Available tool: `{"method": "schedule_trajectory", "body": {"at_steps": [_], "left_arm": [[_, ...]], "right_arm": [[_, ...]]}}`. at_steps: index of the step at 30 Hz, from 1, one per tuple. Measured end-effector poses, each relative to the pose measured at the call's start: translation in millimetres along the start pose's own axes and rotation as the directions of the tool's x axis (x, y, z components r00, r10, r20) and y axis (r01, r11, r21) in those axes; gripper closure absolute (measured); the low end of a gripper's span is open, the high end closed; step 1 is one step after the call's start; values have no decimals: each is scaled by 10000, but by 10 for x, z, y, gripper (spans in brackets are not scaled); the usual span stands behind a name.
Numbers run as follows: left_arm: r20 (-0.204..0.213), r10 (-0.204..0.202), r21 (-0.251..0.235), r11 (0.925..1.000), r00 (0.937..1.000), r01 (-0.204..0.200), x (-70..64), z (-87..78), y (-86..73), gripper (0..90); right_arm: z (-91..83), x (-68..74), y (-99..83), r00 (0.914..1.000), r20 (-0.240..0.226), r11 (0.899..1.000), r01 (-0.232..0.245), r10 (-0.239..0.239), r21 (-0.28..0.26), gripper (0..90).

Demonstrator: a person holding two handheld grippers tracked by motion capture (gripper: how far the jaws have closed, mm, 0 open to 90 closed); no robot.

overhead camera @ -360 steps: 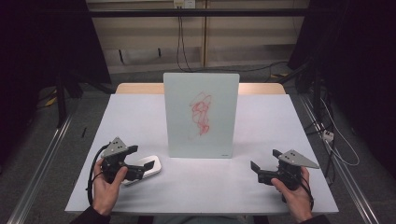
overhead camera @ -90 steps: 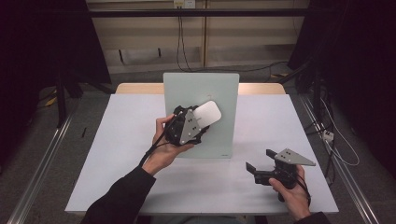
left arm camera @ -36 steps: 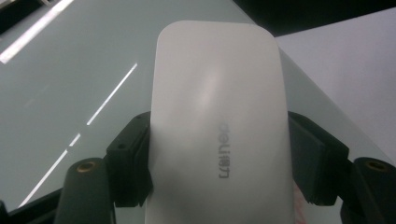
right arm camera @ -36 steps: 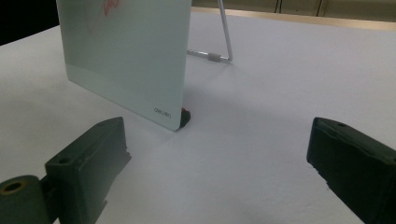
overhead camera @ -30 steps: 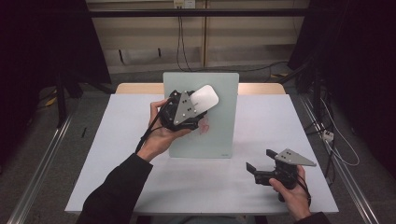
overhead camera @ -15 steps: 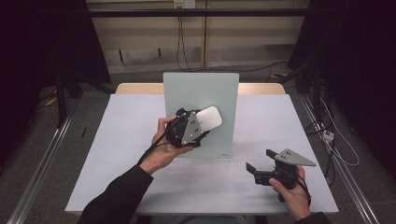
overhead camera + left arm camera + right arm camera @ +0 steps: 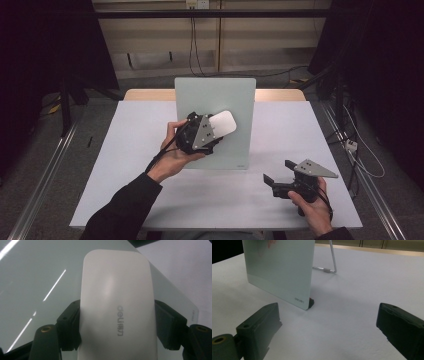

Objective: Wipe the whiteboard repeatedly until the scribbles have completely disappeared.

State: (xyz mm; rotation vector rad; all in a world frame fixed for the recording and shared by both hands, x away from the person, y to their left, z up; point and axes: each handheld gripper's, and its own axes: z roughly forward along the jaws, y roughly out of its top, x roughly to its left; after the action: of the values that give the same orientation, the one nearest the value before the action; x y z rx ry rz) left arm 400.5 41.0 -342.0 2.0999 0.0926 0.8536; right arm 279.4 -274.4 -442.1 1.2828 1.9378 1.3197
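Holding that white eraser [image 7: 222, 123] up against the glass drawing board [image 7: 235, 100], your left gripper [image 7: 212, 132] has its two black jaws pinched on the eraser's long sides, and the left gripper view shows it clearly: the eraser [image 7: 117, 307] sits snug between the pads, grey brand lettering running along its back, with the pale green board [image 7: 37, 277] right behind it. From the high view the eraser lies over the middle of the board's face, and it looks like it's touching the glass, though you can't be fully sure of contact from up there. Your left hand [image 7: 172, 155] is raised off the white table [image 7: 125, 150], forearm coming in at an angle. Your right gripper [image 7: 277, 172] is down low near the table's front right, well apart from the board, jaws spread wide with nothing between them. In the right gripper view the board's lower corner [image 7: 299, 300] stands upright on its little foot, wire stand [image 7: 329, 265] behind it, and there's a bit of red scribble [image 7: 270, 243] at the top edge.
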Motion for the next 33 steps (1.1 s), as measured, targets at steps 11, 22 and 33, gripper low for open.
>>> {"method": "schedule_trajectory", "body": {"at_steps": [11,22,33], "left_arm": [[-395,-253,-272,9993,9989,242,148,-56,36,309],[502,-110,55,9999,9987,107,-218,64,-158,307],[406,-310,131,9994,9987,305,-140,28,-120,308]], "right_arm": [[-3,0,-1,10000,11,10000,27,-27,-10,48],[0,3,0,10000,11,10000,21,-21,-2,48],[0,0,0,10000,14,10000,1,-1,0,49]]}}
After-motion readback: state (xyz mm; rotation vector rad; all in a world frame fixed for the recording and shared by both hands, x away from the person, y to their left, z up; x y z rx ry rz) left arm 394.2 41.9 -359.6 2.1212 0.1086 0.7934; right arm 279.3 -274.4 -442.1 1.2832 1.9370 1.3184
